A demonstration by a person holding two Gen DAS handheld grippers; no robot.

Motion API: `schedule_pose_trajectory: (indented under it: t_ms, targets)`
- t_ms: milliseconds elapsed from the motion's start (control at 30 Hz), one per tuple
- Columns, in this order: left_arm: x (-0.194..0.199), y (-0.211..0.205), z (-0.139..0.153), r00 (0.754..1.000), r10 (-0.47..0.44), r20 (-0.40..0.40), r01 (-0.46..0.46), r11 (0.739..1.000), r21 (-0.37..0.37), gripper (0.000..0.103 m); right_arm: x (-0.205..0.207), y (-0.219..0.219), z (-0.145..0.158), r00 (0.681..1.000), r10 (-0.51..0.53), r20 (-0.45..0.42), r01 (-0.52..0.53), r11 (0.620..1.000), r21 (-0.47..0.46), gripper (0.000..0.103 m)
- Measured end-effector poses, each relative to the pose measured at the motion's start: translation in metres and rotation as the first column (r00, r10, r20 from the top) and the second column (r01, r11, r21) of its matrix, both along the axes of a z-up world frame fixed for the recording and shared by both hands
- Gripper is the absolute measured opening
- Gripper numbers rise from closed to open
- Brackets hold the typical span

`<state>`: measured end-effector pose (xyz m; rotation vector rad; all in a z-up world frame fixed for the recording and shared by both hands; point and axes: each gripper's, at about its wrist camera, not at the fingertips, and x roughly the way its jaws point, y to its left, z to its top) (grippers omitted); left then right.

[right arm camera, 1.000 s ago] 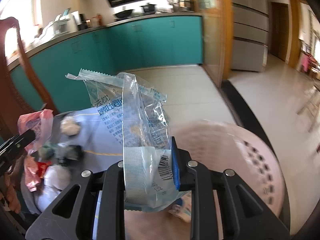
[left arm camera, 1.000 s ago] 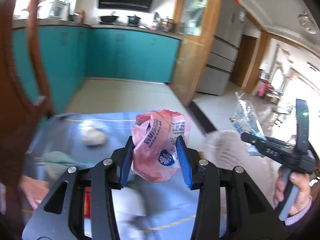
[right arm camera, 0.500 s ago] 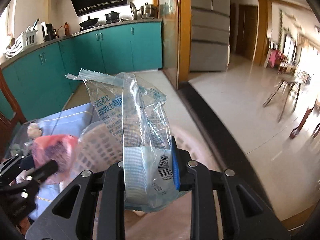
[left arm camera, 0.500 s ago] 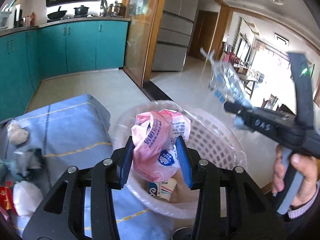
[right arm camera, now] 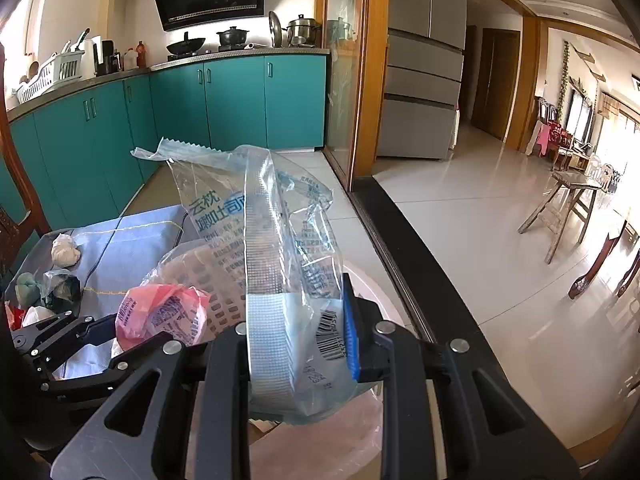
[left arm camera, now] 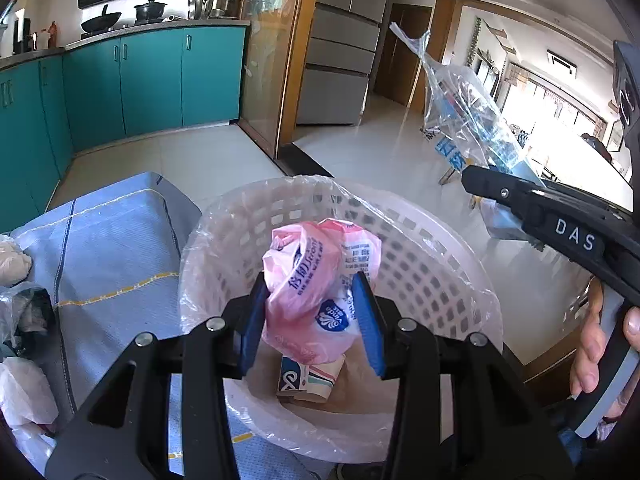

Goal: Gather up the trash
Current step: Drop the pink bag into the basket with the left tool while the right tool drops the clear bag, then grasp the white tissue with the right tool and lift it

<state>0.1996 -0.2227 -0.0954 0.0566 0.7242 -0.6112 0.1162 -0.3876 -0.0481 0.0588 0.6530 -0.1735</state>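
Left gripper (left arm camera: 310, 312) jaws pinch pink bag (left arm camera: 316, 280); right gripper (right arm camera: 298, 344), seemingly narrower, clear wrapper (right arm camera: 276, 248).

my right gripper (right arm camera: 298, 332) clamps a clear blue-printed plastic wrapper (right arm camera: 276, 248) above the pale lined basket (right arm camera: 372, 292); my left gripper (right arm camera: 132, 330) pinches a crumpled pink bag (right arm camera: 160, 314).

Home kitchen: teal cabinets (right arm camera: 236, 100), fridge (right arm camera: 424, 60).

The pink bag (left arm camera: 316, 300) hides most of the paper cup (left arm camera: 310, 378) lying in the lined basket (left arm camera: 424, 264), the clear wrapper (right arm camera: 276, 264) covers the right gripper's (right arm camera: 298, 340) left pad, and the frame edge crops the crumpled trash (left arm camera: 16, 264) on the blue cloth (left arm camera: 112, 248).
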Motion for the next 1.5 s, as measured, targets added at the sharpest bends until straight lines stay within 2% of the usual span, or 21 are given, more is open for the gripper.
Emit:
schedule_pose_trajectory:
  t_ms: [233,400,533,600,667,767,900,967,1100,1167,1233,1300,1400,1500]
  targets:
    - [0.002,-0.005,-0.003,1.0,-0.016,-0.011,0.016,1.0,0.011,0.045,-0.001,-0.001,0.0,1.0,0.001,0.0,-0.001,1.0,0.002,0.024]
    - [0.001,-0.005,-0.006,1.0,-0.023,-0.015,0.023,1.0,0.016,0.056,0.001,-0.001,0.0,1.0,0.002,-0.004,-0.002,1.0,0.008,0.025]
    - [0.002,0.002,-0.003,1.0,-0.004,-0.007,0.005,1.0,0.007,0.062,0.002,0.0,0.0,1.0,0.003,-0.004,-0.003,1.0,0.015,0.031]
    - [0.004,0.007,-0.001,1.0,0.009,-0.01,-0.009,1.0,-0.004,0.065,0.003,0.001,0.0,1.0,0.004,-0.006,-0.003,1.0,0.017,0.036]
    - [0.005,0.013,0.0,0.999,0.031,-0.009,-0.031,0.999,-0.012,0.067,0.004,0.004,0.0,1.0,0.003,-0.005,-0.003,1.0,0.023,0.048]
    - [0.008,0.024,0.004,0.998,0.064,-0.003,-0.064,0.998,-0.014,0.067,0.006,0.008,0.002,1.0,0.006,-0.003,-0.006,1.0,0.031,0.057]
    - [0.009,0.053,0.015,0.99,0.133,0.033,-0.133,0.991,-0.02,0.067,0.011,0.016,0.004,1.0,0.011,0.0,-0.011,0.999,0.03,0.063]
    - [0.01,0.072,0.023,0.982,0.179,0.056,-0.177,0.984,-0.029,0.069,0.013,0.019,0.005,1.0,0.009,0.002,-0.009,0.999,0.034,0.07]
    - [0.01,0.114,0.039,0.954,0.285,0.097,-0.281,0.958,-0.051,0.074,0.02,0.026,0.006,1.0,0.015,0.004,-0.015,0.998,0.062,0.075]
    - [0.012,0.141,0.05,0.918,0.372,0.134,-0.372,0.928,-0.026,0.075,0.023,0.031,0.007,1.0,0.03,0.009,-0.03,0.996,0.089,0.075]
    - [0.012,0.173,0.059,0.864,0.473,0.174,-0.48,0.877,-0.001,0.075,0.027,0.042,0.01,0.997,0.071,0.023,-0.074,0.99,0.121,0.075]
    - [0.013,0.203,0.065,0.82,0.54,0.192,-0.551,0.834,0.008,0.074,0.032,0.064,0.012,0.988,0.154,0.03,-0.157,0.977,0.143,0.075]
    - [0.009,0.24,0.072,0.767,0.605,0.214,-0.622,0.782,0.019,0.068,0.04,0.113,0.009,0.949,0.314,0.01,-0.311,0.934,0.175,0.075]
    - [0.002,0.264,0.076,0.739,0.632,0.234,-0.657,0.753,0.039,0.061,0.049,0.173,-0.005,0.881,0.471,-0.039,-0.452,0.864,0.22,0.075]
